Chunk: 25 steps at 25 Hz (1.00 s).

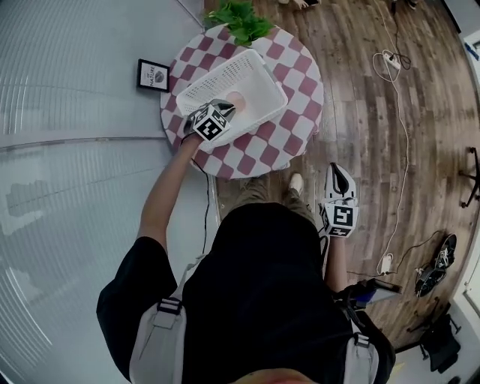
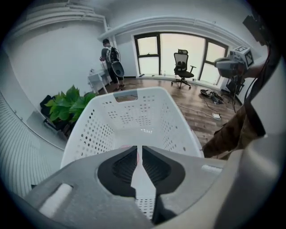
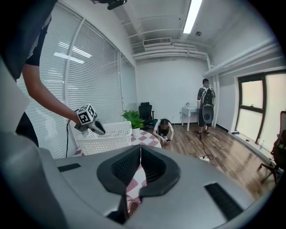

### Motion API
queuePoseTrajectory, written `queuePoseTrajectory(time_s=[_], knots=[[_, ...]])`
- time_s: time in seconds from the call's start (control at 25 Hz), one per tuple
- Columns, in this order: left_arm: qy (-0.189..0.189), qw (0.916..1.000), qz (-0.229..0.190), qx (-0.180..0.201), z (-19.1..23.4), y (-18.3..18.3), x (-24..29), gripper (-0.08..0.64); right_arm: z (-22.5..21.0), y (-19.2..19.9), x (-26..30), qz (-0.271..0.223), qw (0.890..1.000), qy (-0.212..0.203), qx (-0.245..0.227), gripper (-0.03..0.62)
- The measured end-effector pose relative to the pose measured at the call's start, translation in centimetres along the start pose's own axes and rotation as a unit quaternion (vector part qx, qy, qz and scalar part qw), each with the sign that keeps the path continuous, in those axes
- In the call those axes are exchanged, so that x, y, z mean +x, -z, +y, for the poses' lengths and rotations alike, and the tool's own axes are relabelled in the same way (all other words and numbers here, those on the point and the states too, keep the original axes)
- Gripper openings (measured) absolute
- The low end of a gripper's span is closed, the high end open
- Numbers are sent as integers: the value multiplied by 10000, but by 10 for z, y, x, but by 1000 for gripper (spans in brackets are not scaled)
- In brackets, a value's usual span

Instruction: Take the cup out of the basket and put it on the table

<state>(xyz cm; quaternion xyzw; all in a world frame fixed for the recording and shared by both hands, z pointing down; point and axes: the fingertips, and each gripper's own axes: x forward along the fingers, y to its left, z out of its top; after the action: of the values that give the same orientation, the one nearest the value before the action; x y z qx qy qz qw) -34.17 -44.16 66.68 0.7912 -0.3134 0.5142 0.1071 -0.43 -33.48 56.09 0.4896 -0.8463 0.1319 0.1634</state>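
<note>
A white perforated basket (image 1: 225, 69) (image 2: 134, 93) stands on the round checkered table (image 1: 294, 97). Inside it, near its front wall, stands a peach-coloured cup (image 1: 238, 99). My left gripper (image 1: 225, 106) (image 2: 137, 150) reaches over the basket's near rim to the cup. Its jaws are nearly together on a thin pale strip with a pink edge, the cup's wall (image 2: 136, 157); the jaws hide the remainder of the cup. My right gripper (image 1: 337, 173) (image 3: 139, 150) hangs shut and empty beside the person's right hip, off the table.
A potted plant (image 1: 241, 19) sits at the table's far edge and a small framed picture (image 1: 153, 75) stands to its left. A power strip and cable (image 1: 390, 60) lie on the wood floor. Two other people (image 3: 206, 105) are across the room.
</note>
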Motion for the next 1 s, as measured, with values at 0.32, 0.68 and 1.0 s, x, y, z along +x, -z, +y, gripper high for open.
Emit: queuePoseTrajectory(time_s=[0.32, 0.68, 1.0], knots=[[560, 9951, 783, 236, 11, 40, 58, 72, -1, 12, -4, 235, 9983, 497, 186, 12], [1013, 9856, 1194, 638, 8, 47, 93, 74, 7, 13, 0, 354, 9960, 751, 328, 12], [1212, 9793, 1474, 673, 2, 57, 114, 74, 3, 9, 3, 376, 9947, 888, 366, 12]])
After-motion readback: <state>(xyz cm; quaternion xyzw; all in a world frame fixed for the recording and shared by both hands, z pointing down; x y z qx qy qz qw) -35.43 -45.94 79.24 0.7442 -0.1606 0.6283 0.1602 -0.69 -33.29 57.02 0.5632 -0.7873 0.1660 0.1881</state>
